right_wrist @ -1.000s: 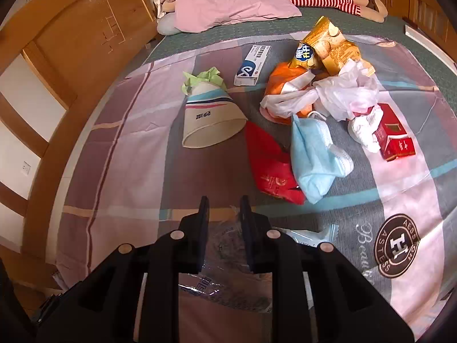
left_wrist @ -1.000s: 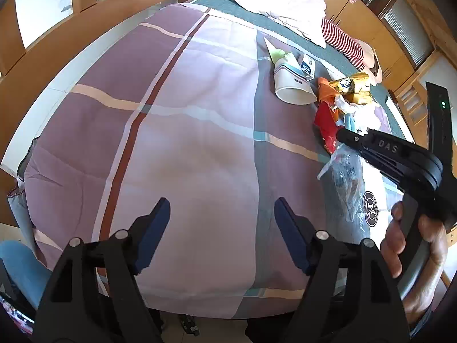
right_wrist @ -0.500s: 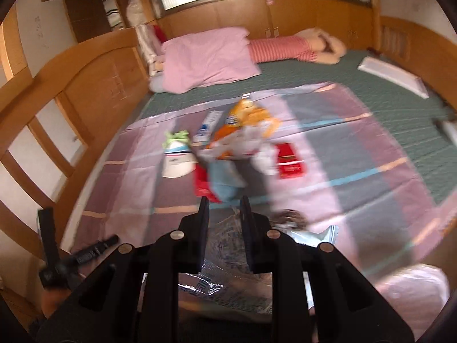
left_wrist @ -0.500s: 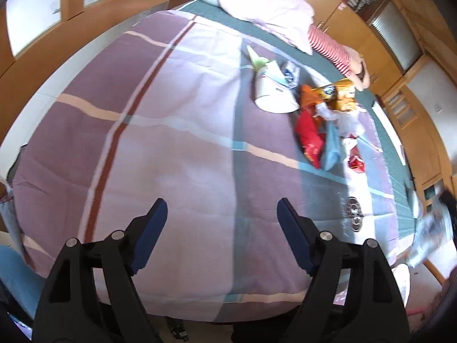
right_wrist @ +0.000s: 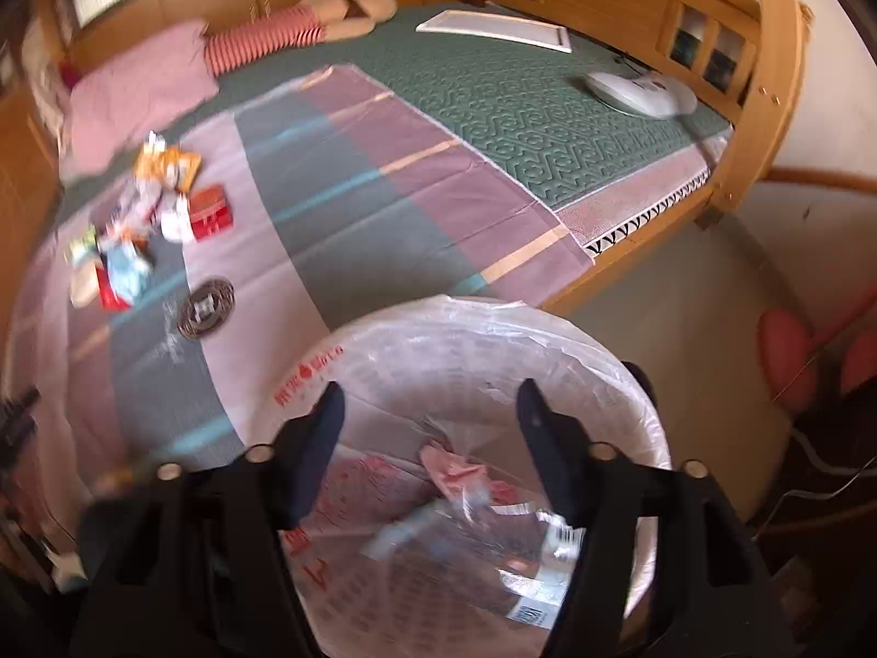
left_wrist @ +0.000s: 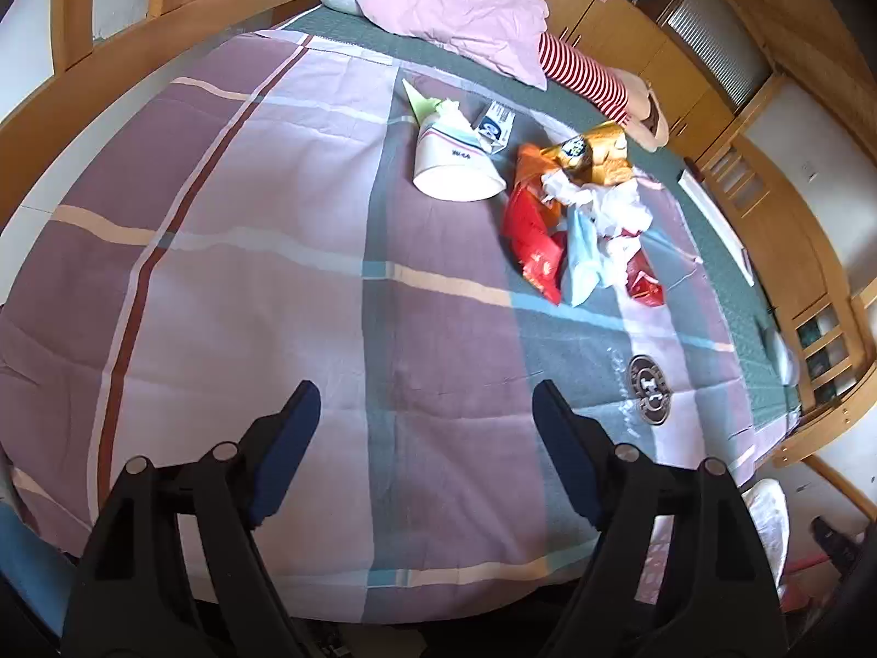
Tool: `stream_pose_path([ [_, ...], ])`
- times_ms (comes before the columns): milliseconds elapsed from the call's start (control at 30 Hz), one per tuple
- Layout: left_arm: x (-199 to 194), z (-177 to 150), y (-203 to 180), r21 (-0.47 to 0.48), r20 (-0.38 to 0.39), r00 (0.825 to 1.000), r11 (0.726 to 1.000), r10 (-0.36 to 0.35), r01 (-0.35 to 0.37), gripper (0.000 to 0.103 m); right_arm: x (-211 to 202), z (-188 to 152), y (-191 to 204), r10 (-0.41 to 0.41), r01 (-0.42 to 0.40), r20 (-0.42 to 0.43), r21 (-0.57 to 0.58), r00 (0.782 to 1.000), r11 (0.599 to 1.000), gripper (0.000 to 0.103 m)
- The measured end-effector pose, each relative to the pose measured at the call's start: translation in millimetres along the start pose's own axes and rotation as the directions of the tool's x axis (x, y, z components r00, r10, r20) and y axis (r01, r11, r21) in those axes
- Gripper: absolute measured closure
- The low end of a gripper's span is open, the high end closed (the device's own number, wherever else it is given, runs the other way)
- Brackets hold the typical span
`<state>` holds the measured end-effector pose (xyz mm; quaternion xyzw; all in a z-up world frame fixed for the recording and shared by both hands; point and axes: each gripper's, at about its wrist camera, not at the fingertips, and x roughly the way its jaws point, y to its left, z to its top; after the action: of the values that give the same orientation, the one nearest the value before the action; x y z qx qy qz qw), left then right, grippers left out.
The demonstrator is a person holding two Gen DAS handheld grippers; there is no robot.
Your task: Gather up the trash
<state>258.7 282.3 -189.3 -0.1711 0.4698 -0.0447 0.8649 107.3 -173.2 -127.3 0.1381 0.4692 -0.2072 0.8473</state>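
Right gripper (right_wrist: 427, 438) fingers wide over lined bin (right_wrist: 652, 438), wrapper falling inside | left gripper (left_wrist: 425, 449) fingers wide, empty, facing trash pile (left_wrist: 581, 219) on bed (left_wrist: 246, 274)

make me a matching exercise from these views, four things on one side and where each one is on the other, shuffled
Things:
1. paper cup
2. red box
3. right gripper
4. left gripper

Places:
A. open above the lined trash bin
B. open over the near, bare part of the bedspread
C. on its side at the left end of the litter
D. on the bedspread at the right edge of the litter pile

Pairs: 1-C, 2-D, 3-A, 4-B
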Motion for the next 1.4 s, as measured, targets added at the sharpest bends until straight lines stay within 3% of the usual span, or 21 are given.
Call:
stream_pose_path([
  [133, 1, 0, 7, -0.015, -0.006, 1.0, 0.999, 0.028, -0.028, 0.023, -10, 13, 21, 0.071, -0.073, 0.075, 0.017, 0.995, 0.997, 0.035],
  [233, -2, 8, 15, -0.039, 0.004, 0.998, 0.997, 0.064, -0.064, 0.023, -11, 28, 65, 0.201, -0.2, 0.085, -0.02, 0.976, 0.98, 0.033],
  [333, -4, 31, 18, -0.024, 0.023, 0.991, 0.991, 0.13, -0.129, 0.023, 3, 45, 139, 0.334, -0.328, 0.078, -0.084, 0.939, 0.941, 0.033],
  [500, -8, 70, 33, 0.008, 0.08, 0.98, 0.983, 0.182, -0.183, 0.021, 45, 69, 260, 0.466, -0.458, 0.04, -0.13, 0.884, 0.88, 0.033],
  [667, -12, 75, 66, -0.116, 0.038, 0.977, 0.972, 0.211, -0.205, 0.021, 99, 87, 381, 0.578, -0.578, -0.046, -0.131, 0.815, 0.805, 0.033],
  [733, -22, 70, 73, -0.151, 0.036, 0.975, 0.966, 0.219, -0.211, 0.02, 128, 91, 427, 0.561, -0.564, -0.068, -0.168, 0.825, 0.809, 0.033],
  [833, -32, 62, 77, -0.158, 0.048, 0.975, 0.965, 0.218, -0.208, 0.017, 172, 96, 481, 0.456, -0.463, -0.089, -0.254, 0.885, 0.849, 0.033],
  [867, -33, 62, 79, -0.157, 0.043, 0.975, 0.965, 0.22, -0.211, 0.017, 185, 99, 493, 0.435, -0.441, -0.087, -0.282, 0.896, 0.852, 0.028],
  [1000, -33, 63, 93, -0.193, 0.007, 0.981, 0.962, 0.196, -0.191, 0.016, 219, 105, 514, 0.402, -0.416, -0.12, -0.369, 0.908, 0.831, 0.022],
  [1033, -32, 62, 96, -0.203, 0.0, 0.98, 0.96, 0.197, -0.193, 0.016, 226, 104, 516, 0.432, -0.462, -0.166, -0.367, 0.886, 0.807, 0.026],
  [1100, -30, 62, 102, -0.233, -0.014, 0.98, 0.952, 0.201, -0.198, 0.016, 233, 98, 514, 0.497, -0.555, -0.248, -0.331, 0.832, 0.763, 0.046],
  [1133, -29, 62, 105, -0.254, -0.019, 0.98, 0.947, 0.198, -0.196, 0.016, 232, 96, 511, 0.507, -0.578, -0.282, -0.319, 0.815, 0.751, 0.064],
  [1233, -29, 60, 112, -0.305, -0.023, 0.981, 0.934, 0.19, -0.188, 0.016, 221, 75, 509, 0.539, -0.661, -0.401, -0.286, 0.74, 0.694, 0.07],
  [1267, -30, 59, 112, -0.31, -0.023, 0.981, 0.931, 0.193, -0.191, 0.016, 212, 66, 507, 0.541, -0.678, -0.429, -0.289, 0.723, 0.676, 0.07],
  [1400, -32, 56, 117, -0.33, -0.018, 0.976, 0.92, 0.217, -0.211, 0.016, 171, 19, 501, 0.55, -0.767, -0.563, -0.273, 0.617, 0.581, 0.07],
])
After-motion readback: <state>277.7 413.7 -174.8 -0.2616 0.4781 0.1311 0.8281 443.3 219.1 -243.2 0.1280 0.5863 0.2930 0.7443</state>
